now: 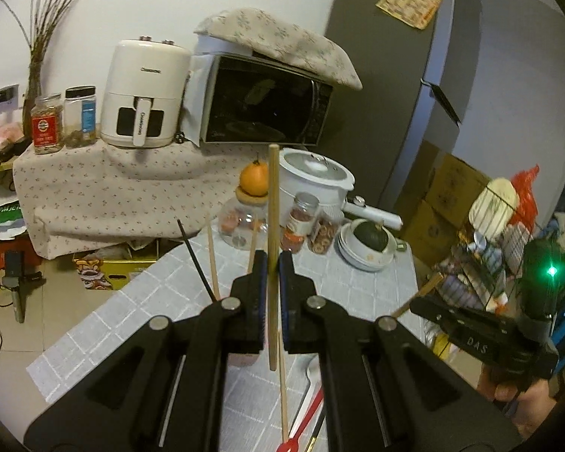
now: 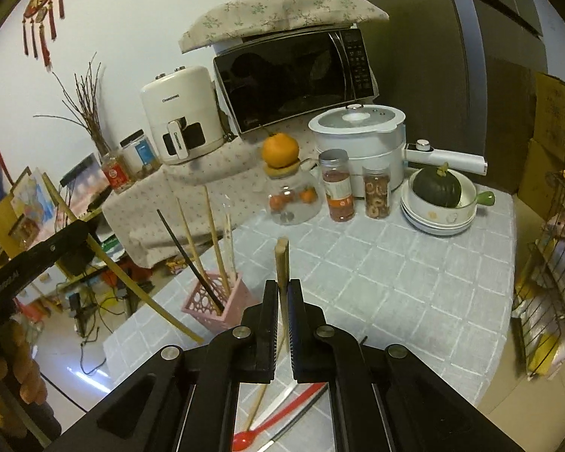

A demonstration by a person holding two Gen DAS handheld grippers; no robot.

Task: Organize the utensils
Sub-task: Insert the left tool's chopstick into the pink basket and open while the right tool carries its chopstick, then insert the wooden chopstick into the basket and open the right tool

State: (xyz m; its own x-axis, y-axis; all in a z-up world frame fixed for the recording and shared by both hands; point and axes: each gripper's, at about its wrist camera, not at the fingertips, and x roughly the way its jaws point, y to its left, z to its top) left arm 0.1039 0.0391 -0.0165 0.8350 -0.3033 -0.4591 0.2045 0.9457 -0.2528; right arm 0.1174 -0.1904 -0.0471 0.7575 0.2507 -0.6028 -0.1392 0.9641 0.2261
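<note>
Two grippers, each shut on one wooden stick: left gripper [image 1: 270,263], right gripper [image 2: 281,288]. Left of the right jaws, one pink holder [image 2: 216,297] with four sticks: one black, three wooden. Beneath the jaws lies one red spoon [image 2: 245,439]. Beyond the jaws: two spice jars [image 2: 337,188], one orange [image 2: 280,150], one squash [image 2: 437,186].

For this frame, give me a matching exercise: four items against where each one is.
Items:
1. orange
2. dark green squash
3. black chopstick
4. red spoon

Places:
A. lying flat on the table
B. standing in the pink holder
C. in the stacked white bowls
D. on the cork lid of the glass jar

Pairs: 1-D, 2-C, 3-B, 4-A
</note>
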